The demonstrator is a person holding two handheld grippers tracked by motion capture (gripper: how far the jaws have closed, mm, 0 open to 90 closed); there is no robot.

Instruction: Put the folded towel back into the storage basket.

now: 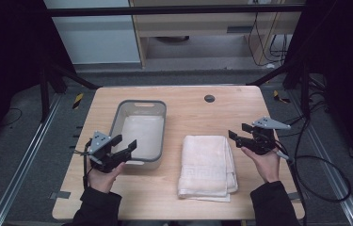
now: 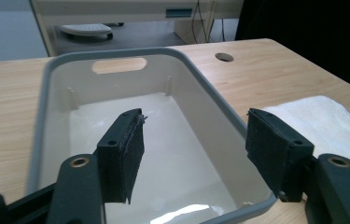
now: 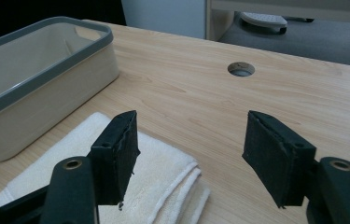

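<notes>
A folded white towel (image 1: 207,165) lies flat on the wooden table (image 1: 188,106), right of centre. Left of it stands an empty cream bin with a grey rim (image 1: 141,129). My left gripper (image 1: 123,142) hovers open at the bin's near edge, its jaws spread over the bin (image 2: 60,93) in the left gripper view, with the towel (image 2: 331,123) to the right. My right gripper (image 1: 240,133) is open just beyond the towel's far right corner. In the right gripper view its jaws stand wide above the towel (image 3: 163,168), with the bin (image 3: 46,84) at left.
A round cable hole (image 1: 209,98) sits in the table near its far edge, also seen as the hole (image 3: 241,69) ahead of my right gripper. Black cables (image 1: 320,174) trail off the table's right side. Metal frame rails run along both sides.
</notes>
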